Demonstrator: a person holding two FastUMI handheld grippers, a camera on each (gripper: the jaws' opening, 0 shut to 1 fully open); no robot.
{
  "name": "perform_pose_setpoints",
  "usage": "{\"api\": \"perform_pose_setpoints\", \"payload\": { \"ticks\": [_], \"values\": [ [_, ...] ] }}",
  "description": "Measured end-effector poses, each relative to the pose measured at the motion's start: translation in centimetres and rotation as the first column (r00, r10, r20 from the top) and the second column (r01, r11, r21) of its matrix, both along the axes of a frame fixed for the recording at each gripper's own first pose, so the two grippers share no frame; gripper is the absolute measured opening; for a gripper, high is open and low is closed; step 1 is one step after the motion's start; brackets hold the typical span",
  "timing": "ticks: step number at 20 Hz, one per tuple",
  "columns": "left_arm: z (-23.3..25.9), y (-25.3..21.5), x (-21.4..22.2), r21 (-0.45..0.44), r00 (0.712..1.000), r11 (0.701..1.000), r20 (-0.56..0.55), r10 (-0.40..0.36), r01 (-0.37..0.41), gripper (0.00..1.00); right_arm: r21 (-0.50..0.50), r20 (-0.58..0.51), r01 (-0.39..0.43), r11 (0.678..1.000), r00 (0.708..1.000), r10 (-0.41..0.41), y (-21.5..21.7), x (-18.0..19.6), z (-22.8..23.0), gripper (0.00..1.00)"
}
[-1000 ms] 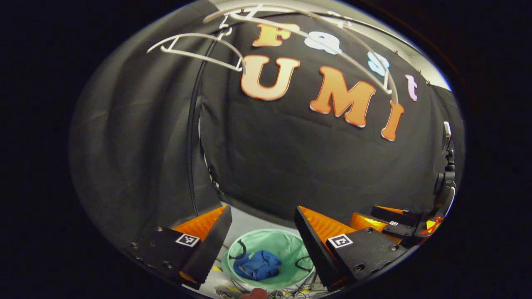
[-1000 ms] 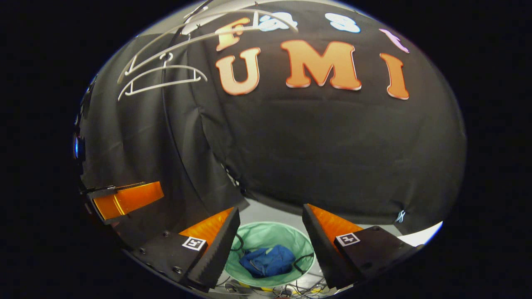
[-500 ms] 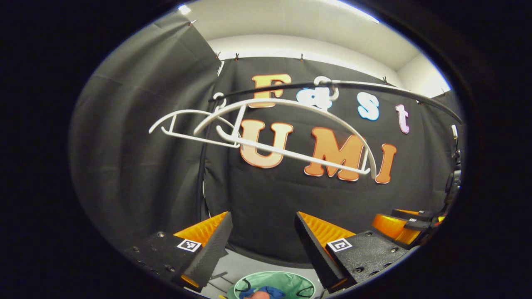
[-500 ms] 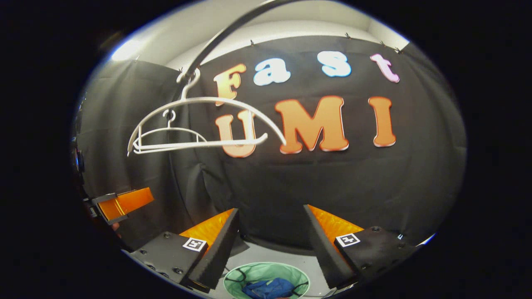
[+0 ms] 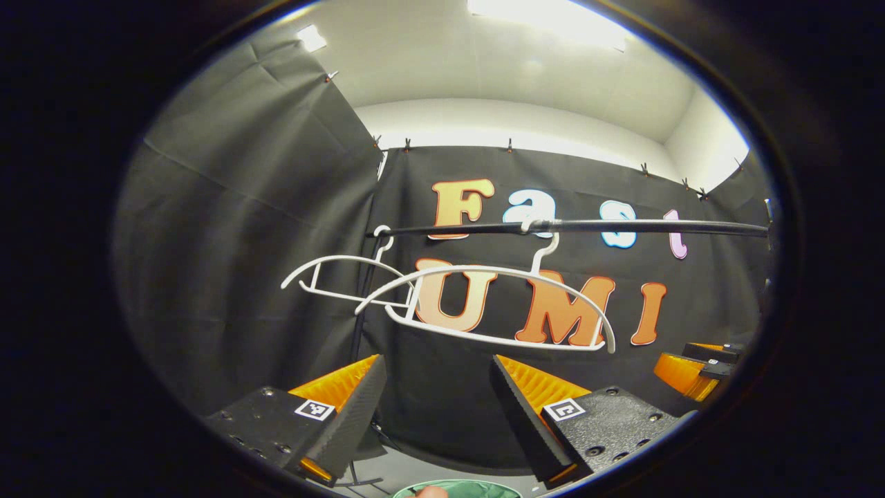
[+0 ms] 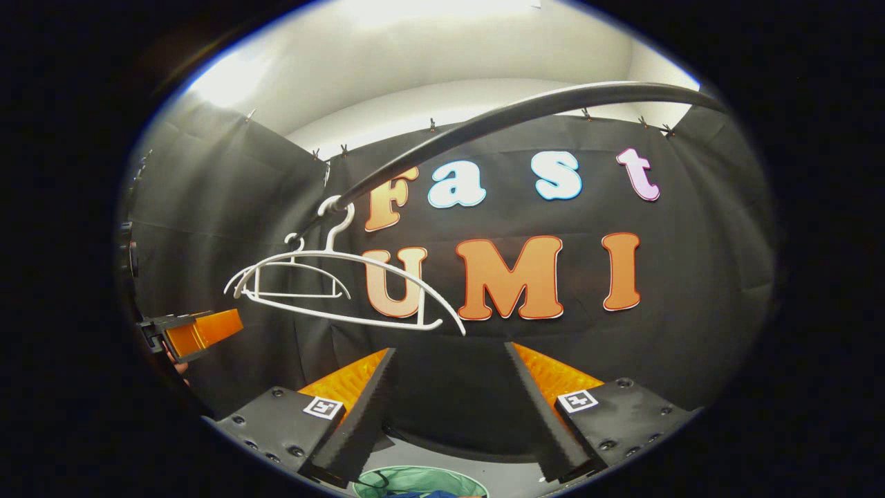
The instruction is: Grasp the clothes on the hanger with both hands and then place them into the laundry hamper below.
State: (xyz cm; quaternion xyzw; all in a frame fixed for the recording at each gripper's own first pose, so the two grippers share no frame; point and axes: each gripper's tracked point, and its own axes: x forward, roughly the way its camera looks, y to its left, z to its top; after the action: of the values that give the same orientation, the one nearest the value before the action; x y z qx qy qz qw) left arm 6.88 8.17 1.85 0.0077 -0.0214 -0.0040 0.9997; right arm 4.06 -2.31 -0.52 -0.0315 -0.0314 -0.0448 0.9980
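Overhead, bare hangers (image 5: 484, 304) on rail (image 5: 622, 226), lengthwise across both spread, empty grippers: left gripper (image 5: 435, 404), right gripper (image 6: 449, 394); hamper (image 6: 422, 481) below fingertips.

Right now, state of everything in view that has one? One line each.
left gripper: open, nothing between its fingers
right gripper: open, nothing between its fingers
near white hanger: hooked on the rail, bare
far white hanger: hooked on the rail, bare
black rail: level, carries both hangers
green laundry hamper: open-topped, blue cloth showing at its lower edge
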Motion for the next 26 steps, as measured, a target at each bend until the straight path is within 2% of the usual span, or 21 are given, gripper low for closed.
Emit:
{"api": "perform_pose_setpoints", "payload": {
  "ticks": [3, 9, 10, 12, 13, 15, 16, 18, 20, 25, 26],
  "values": [
    [0.1, -0.2, -0.8, -0.002, 1.0, 1.0, 0.004, 0.008, -0.008, 0.92, 0.036, 0.009, 0.0, 0.999, 1.0, -0.001, -0.1, -0.7, 0.0, 0.97],
    [-0.2, -0.5, -1.0, -0.012, 1.0, 1.0, 0.004, 0.021, -0.021, 0.92, 0.03, 0.018, 0.021, 0.999, 1.0, -0.022, -0.9, -1.7, 1.0, 0.97],
    [-0.2, -0.7, -0.9, -0.01, 1.0, 1.0, 0.003, 0.019, -0.019, 0.95, 0.028, 0.017, 0.024, 0.999, 1.0, -0.025, -0.9, -1.4, 1.2, 0.92],
    [-0.3, -0.7, -1.0, -0.01, 1.0, 1.0, 0.004, 0.019, -0.019, 0.92, 0.023, 0.021, 0.027, 0.999, 0.999, -0.027, -1.0, -1.0, 1.6, 0.97],
    [-0.3, -0.8, -1.0, -0.009, 1.0, 1.0, 0.004, 0.02, -0.02, 0.95, 0.02, 0.02, 0.028, 0.999, 0.999, -0.029, -1.0, -0.9, 1.6, 0.97],
    [-0.4, -1.0, -0.9, -0.006, 1.0, 1.0, 0.006, 0.02, -0.02, 0.95, 0.018, 0.019, 0.029, 0.999, 0.999, -0.03, -1.1, -0.7, 1.7, 0.97],
    [-0.4, -1.0, -0.8, -0.006, 1.0, 1.0, 0.008, 0.02, -0.02, 0.92, 0.019, 0.02, 0.027, 0.999, 0.999, -0.027, -1.1, -0.7, 1.8, 0.89],
    [-0.2, -1.3, -0.9, 0.0, 1.0, 1.0, 0.014, 0.016, -0.016, 0.95, 0.017, 0.018, 0.021, 1.0, 1.0, -0.021, -1.0, -0.6, 1.9, 0.89],
    [-0.2, -1.7, -1.1, 0.01, 1.0, 1.0, 0.017, 0.008, -0.008, 0.92, 0.018, 0.022, 0.015, 1.0, 1.0, -0.015, -0.9, -0.3, 1.9, 0.89],
    [-0.1, -1.9, -1.2, 0.012, 1.0, 1.0, 0.015, 0.002, -0.002, 0.95, 0.039, 0.012, 0.008, 0.999, 1.0, -0.008, -0.8, -0.2, 1.5, 0.89],
    [-0.1, -1.9, -1.2, 0.01, 1.0, 1.0, 0.012, 0.003, -0.003, 0.95, 0.04, 0.01, 0.008, 0.999, 1.0, -0.008, -0.9, -0.2, 1.5, 0.97]
  ]
}}
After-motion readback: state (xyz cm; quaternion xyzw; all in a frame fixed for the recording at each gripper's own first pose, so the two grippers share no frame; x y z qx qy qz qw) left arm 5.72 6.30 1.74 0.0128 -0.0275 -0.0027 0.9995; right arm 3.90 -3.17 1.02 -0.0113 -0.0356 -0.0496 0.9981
